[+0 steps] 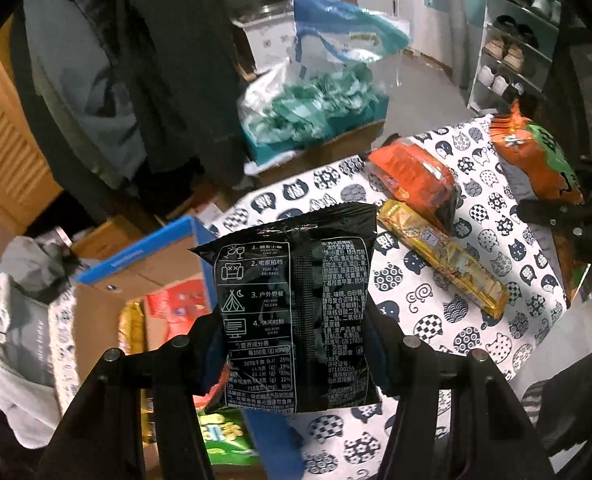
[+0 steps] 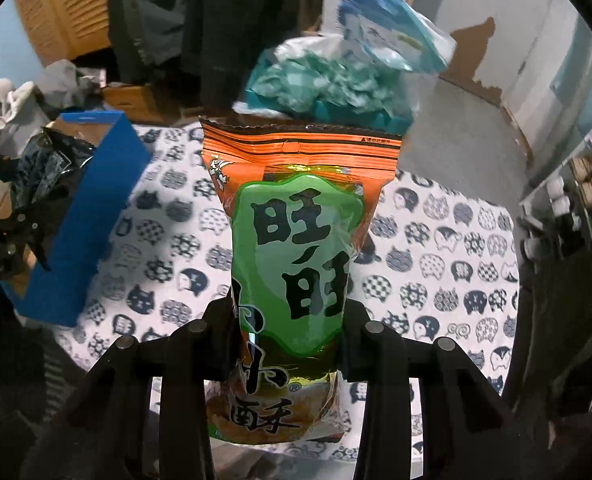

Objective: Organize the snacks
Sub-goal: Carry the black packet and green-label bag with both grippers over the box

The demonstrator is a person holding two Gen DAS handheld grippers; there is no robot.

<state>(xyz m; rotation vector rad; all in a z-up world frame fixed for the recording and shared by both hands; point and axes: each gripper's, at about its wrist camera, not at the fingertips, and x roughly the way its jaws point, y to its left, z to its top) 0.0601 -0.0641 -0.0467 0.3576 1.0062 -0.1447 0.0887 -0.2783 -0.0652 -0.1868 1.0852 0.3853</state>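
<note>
The left gripper is clamped on a black snack packet, held upright above the table edge. Below and left of it sits a blue-rimmed cardboard box containing a red packet, a gold packet and a green packet; the gripper frame cuts off most of each. The right gripper pinches an orange-and-green snack bag upright over the cat-print tablecloth. The bag hides the cloth directly ahead. The box stands to this gripper's left.
</note>
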